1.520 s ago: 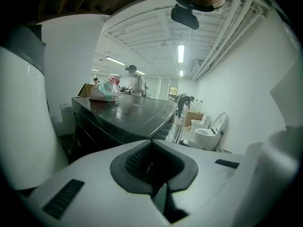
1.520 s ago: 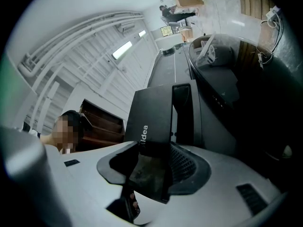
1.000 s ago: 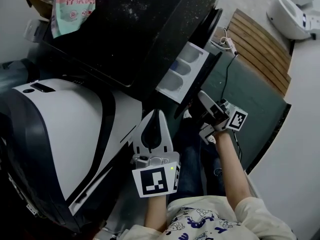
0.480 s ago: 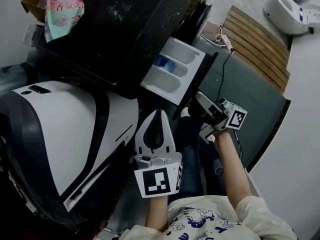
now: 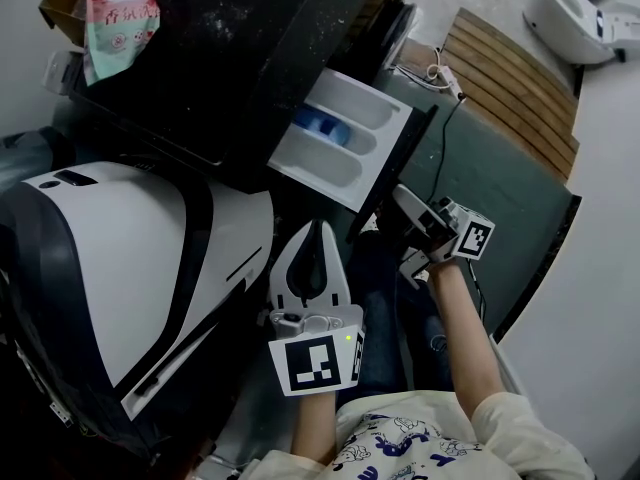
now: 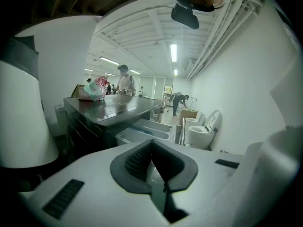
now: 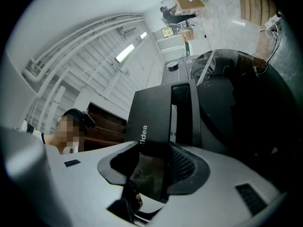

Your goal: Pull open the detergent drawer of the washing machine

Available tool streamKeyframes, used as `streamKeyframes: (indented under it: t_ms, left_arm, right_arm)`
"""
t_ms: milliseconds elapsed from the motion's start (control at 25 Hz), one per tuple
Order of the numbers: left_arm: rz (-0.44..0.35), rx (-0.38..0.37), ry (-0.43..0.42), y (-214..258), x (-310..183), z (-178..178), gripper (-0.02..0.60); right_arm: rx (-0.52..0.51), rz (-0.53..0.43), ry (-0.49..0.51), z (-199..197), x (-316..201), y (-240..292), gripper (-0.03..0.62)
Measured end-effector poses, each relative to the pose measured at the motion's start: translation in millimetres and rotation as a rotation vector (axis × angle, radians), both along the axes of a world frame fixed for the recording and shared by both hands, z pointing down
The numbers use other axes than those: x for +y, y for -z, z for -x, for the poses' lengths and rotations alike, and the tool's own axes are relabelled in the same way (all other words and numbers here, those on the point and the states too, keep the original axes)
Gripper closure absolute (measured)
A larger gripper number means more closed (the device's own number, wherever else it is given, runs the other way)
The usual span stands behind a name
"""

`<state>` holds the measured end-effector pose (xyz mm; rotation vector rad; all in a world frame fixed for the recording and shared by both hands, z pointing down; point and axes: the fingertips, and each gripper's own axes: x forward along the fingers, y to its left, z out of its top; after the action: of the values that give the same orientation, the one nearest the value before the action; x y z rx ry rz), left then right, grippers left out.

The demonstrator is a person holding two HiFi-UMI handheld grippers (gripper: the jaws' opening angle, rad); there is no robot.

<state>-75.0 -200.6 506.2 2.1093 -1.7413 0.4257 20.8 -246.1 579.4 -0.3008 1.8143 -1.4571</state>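
The white detergent drawer (image 5: pixel 345 140) stands pulled out of the black washing machine (image 5: pixel 250 58), its compartments showing, one with blue inside. My right gripper (image 5: pixel 393 211) is at the drawer's black front panel (image 5: pixel 398 163). In the right gripper view that panel (image 7: pixel 161 112) sits between the pads of the right gripper (image 7: pixel 154 161), and the jaws are closing on it. My left gripper (image 5: pixel 320 230) hangs shut and empty below the drawer, beside the white machine. In the left gripper view the left gripper (image 6: pixel 152 144) points toward the open drawer (image 6: pixel 142 132).
A white and black appliance (image 5: pixel 110 258) fills the left. A detergent bag (image 5: pixel 125 3) lies on the black machine's top. A wooden slatted board (image 5: pixel 510 78), a cable (image 5: pixel 452 138) and a white toilet (image 5: pixel 570 8) are at the right. My knees are below the drawer.
The drawer has slid further out of the machine, with more of its compartments showing, and the right gripper has stayed on its front panel. The left gripper has barely shifted.
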Motion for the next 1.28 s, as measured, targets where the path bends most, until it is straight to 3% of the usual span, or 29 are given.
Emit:
streamKeyframes:
  t_ms: [480,720,1040,1280]
  left_arm:
    - [-0.001,0.003,-0.005,0.4,6.8,-8.4,0.568]
    - [-0.010,-0.001,0.001,2.9,9.8,-9.7,0.568]
    - [-0.049,-0.005,0.034,25.9,18.6,-7.5,0.568]
    - [-0.085,-0.009,0.074,58.8,30.3,-3.5,0.568]
  right_arm:
    - [0.028,-0.001,-0.005,-6.4,4.5,-3.4,0.398]
    - [0.098,-0.014,-0.019,-8.3,6.5,-5.0,0.396]
    - [0.452,-0.060,-0.108,-24.7,16.0,4.0,0.367]
    - [0.826,-0.233,-0.188,-45.3,29.3,61.3,0.401]
